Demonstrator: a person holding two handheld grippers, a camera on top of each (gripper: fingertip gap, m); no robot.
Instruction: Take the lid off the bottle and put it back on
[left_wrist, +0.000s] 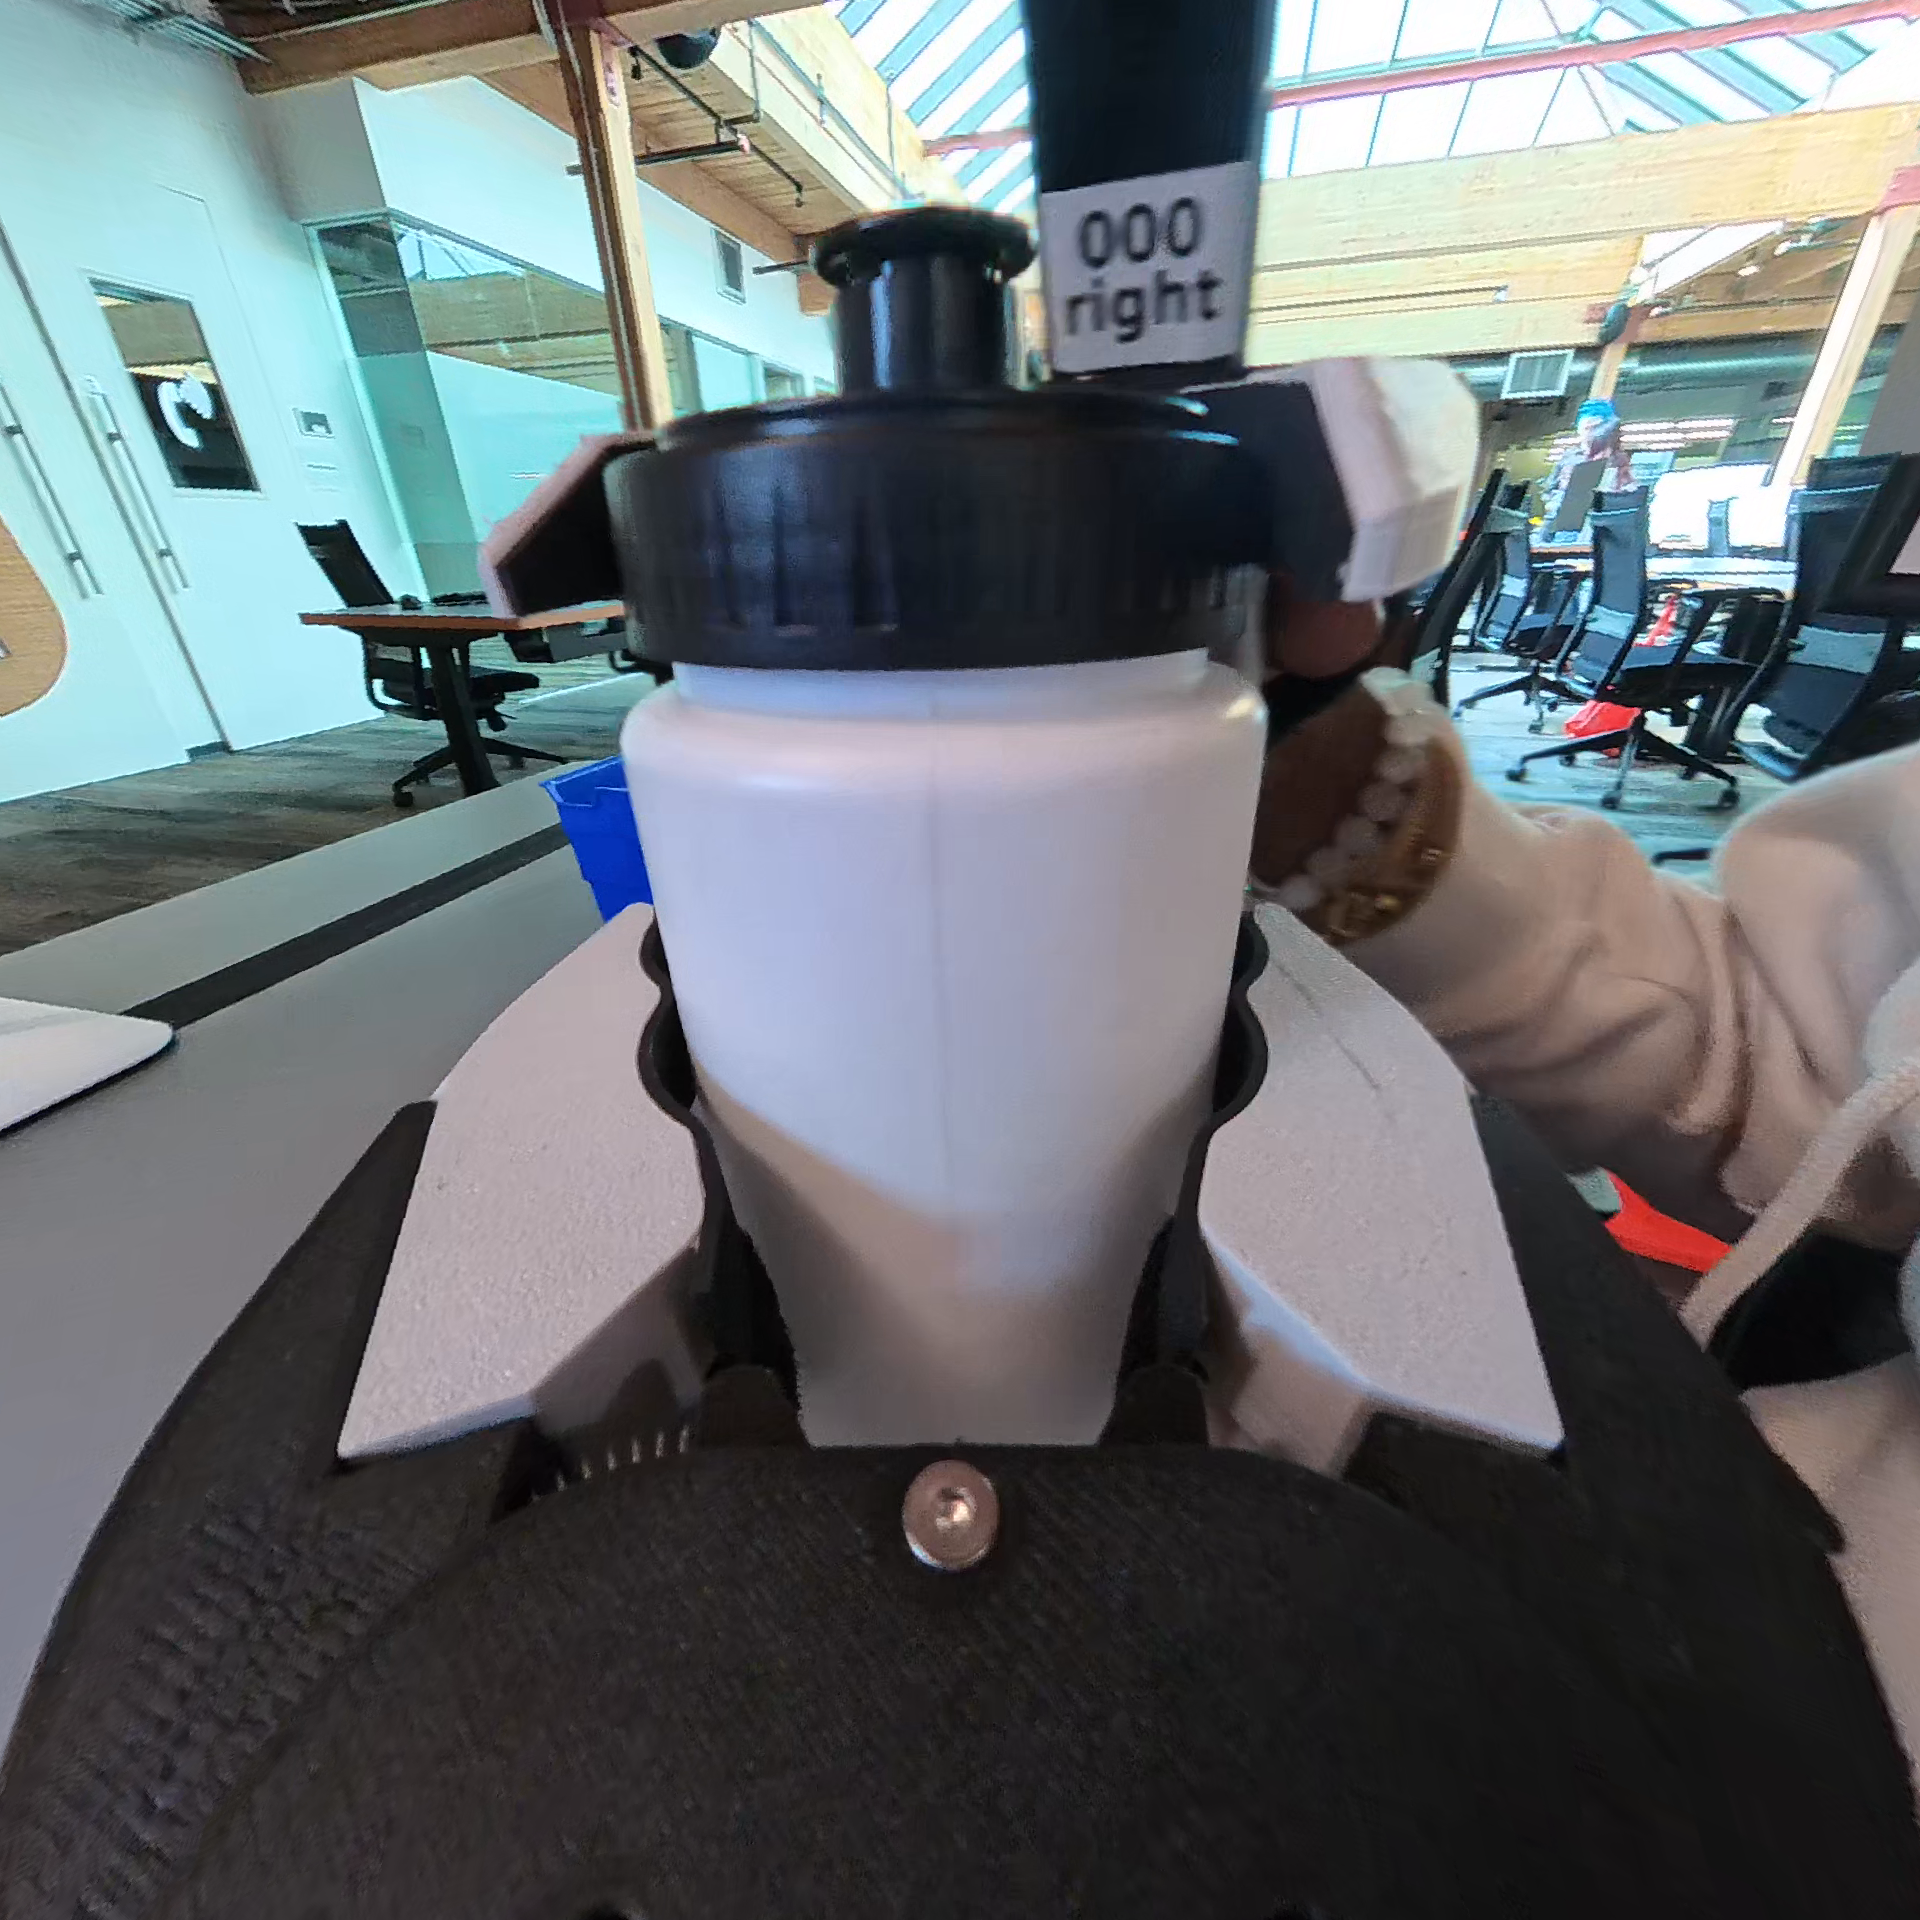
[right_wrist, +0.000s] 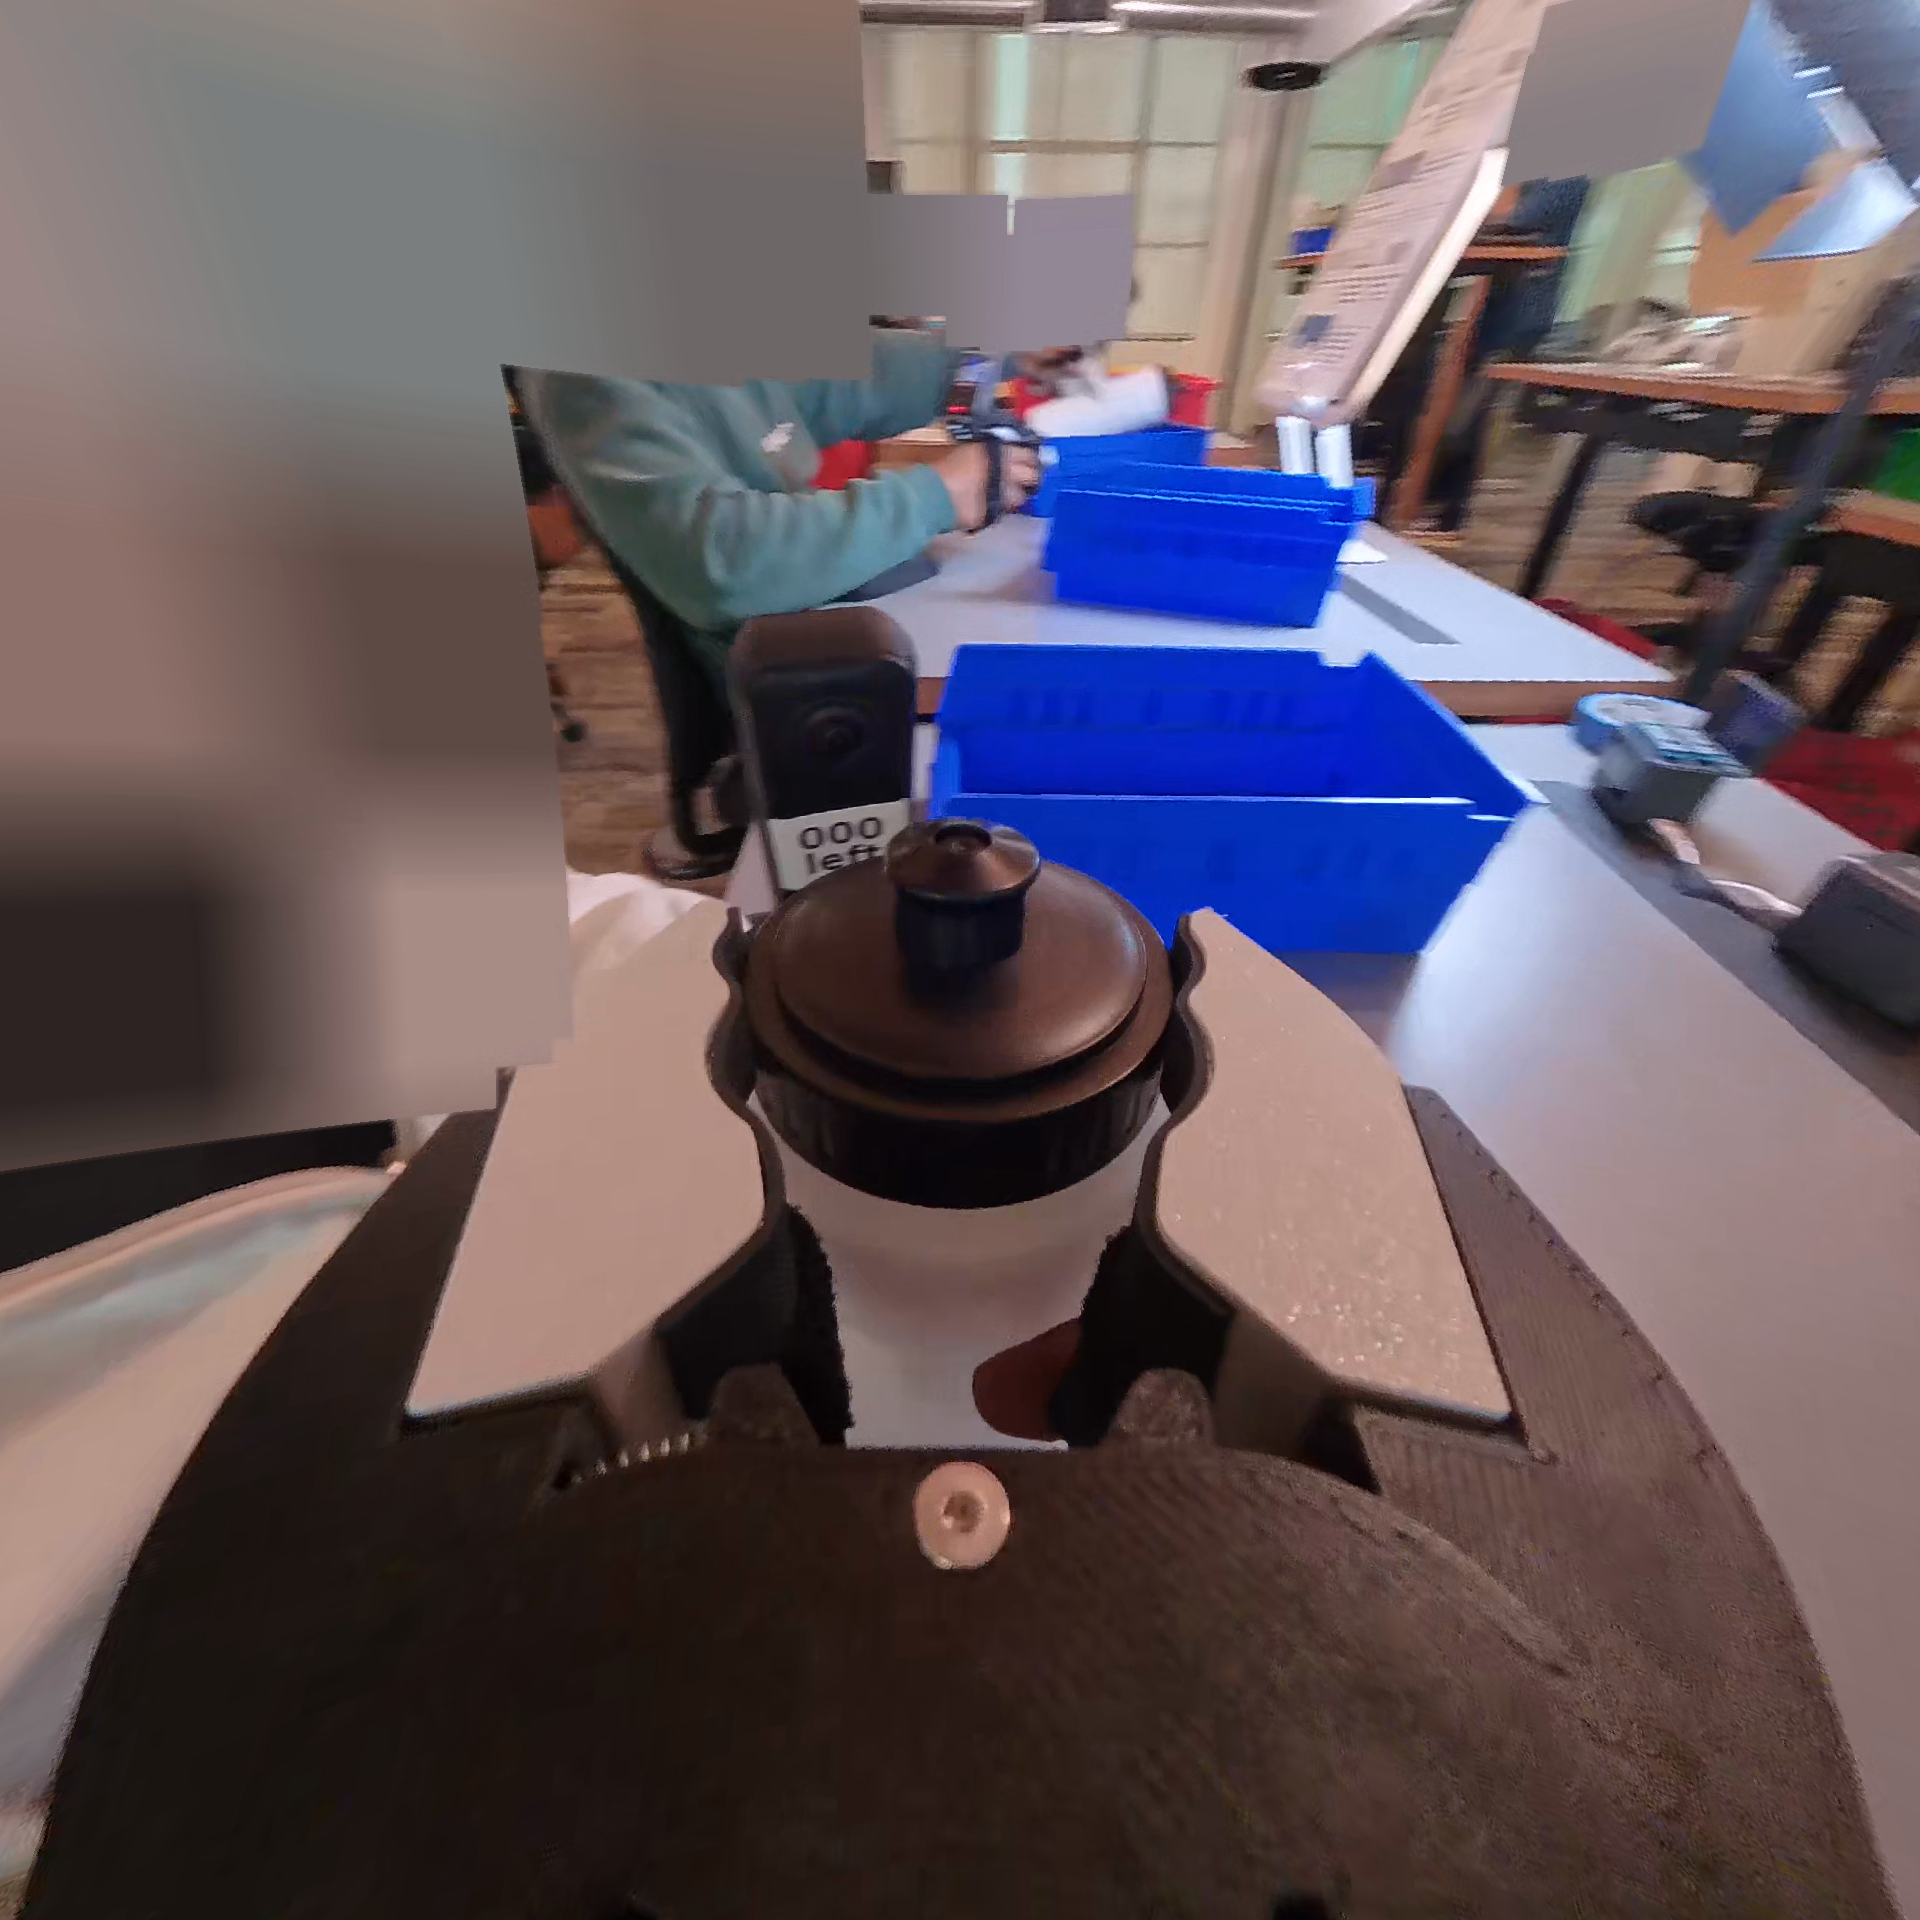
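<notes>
- Your left hand-held gripper (left_wrist: 951, 1101) is pinching the white bottle (left_wrist: 945, 935) around its body – the dark pads press on both sides, and the bottle stands upright between the pale fingers (left_wrist: 540, 1226).
- Your right hand-held gripper (right_wrist: 951, 1039) is closed around the black lid (right_wrist: 951, 1039), its two fingers (right_wrist: 1278, 1143) gripping the ribbed rim from either side.
- The lid sits on the bottle's neck (whether it is screwed tight or only resting there cannot be told), with its black spout (right_wrist: 961, 899) pointing up.
- From the left wrist view you see the right hand-held gripper (left_wrist: 935, 540) reaching in from behind the lid (left_wrist: 935, 540), and your wrist with a beaded bracelet (left_wrist: 1361, 821) and a cream sleeve (left_wrist: 1621, 997) beside the bottle.
- From the right wrist view the bottle (right_wrist: 945, 1278) shows below the lid, white, with the camera of the left hand-held gripper just behind it.
- The grey tabletop (right_wrist: 1558, 1049) lies under and beyond – a blue bin (right_wrist: 1216, 800) stands on it behind the bottle, with more blue bins (right_wrist: 1195, 540) farther off.
- A person in a green top (right_wrist: 727, 499) works at the far tabletop.
</notes>
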